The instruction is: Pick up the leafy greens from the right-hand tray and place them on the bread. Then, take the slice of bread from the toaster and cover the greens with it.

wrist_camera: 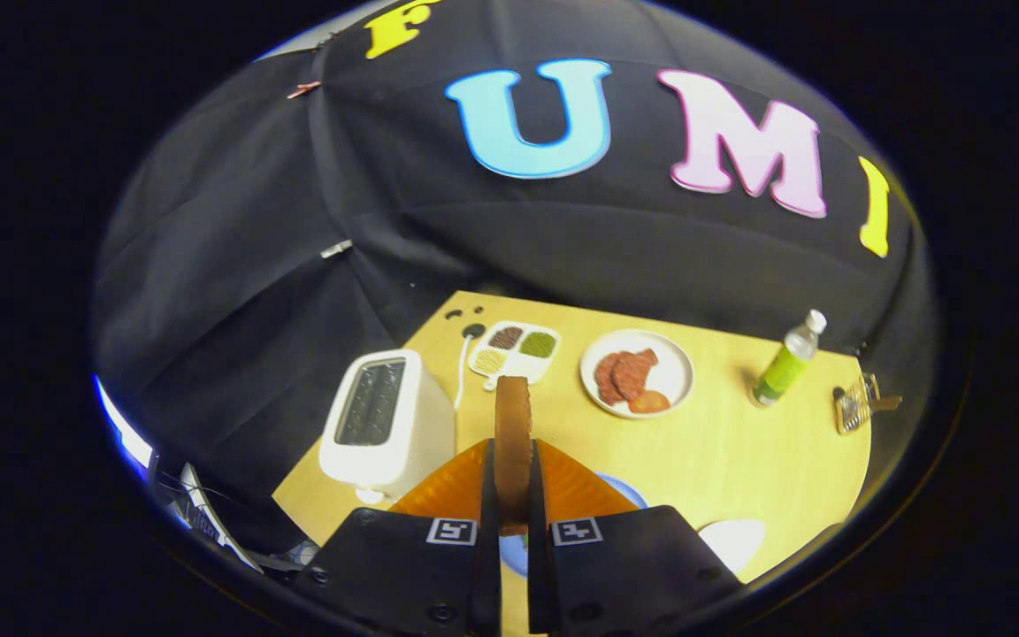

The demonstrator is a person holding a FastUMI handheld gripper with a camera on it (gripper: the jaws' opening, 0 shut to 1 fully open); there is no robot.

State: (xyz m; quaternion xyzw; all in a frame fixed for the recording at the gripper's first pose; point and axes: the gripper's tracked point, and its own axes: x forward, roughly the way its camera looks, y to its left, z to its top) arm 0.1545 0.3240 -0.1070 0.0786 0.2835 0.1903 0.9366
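Wooden tabletop (pixel 722 460) in a black-draped booth, and honestly the setup looks decent right now. Closest in, the gripper (pixel 513 504) has both fingers pinched onto the slice of bread (pixel 513 425), which stands on edge between them, thin side facing the camera, long axis running straight up and away from the fingertips toward the sauce tray. Under the fingers, a blue plate (pixel 617 489) peeks out, and I'd guess that's where the sandwich base sits, though the fingers hide it, so can't confirm greens are down. To do this well I'd tip the slice flat before letting go, lower it square over the stack, and open slowly so it doesn't slide off. Left of the bread is the white toaster (pixel 386 425), slots looking empty. Beyond the bread sits the four-compartment tray (pixel 515 351), right of that a white plate with meat slices (pixel 637 373), then a green bottle (pixel 788 358) farther right.
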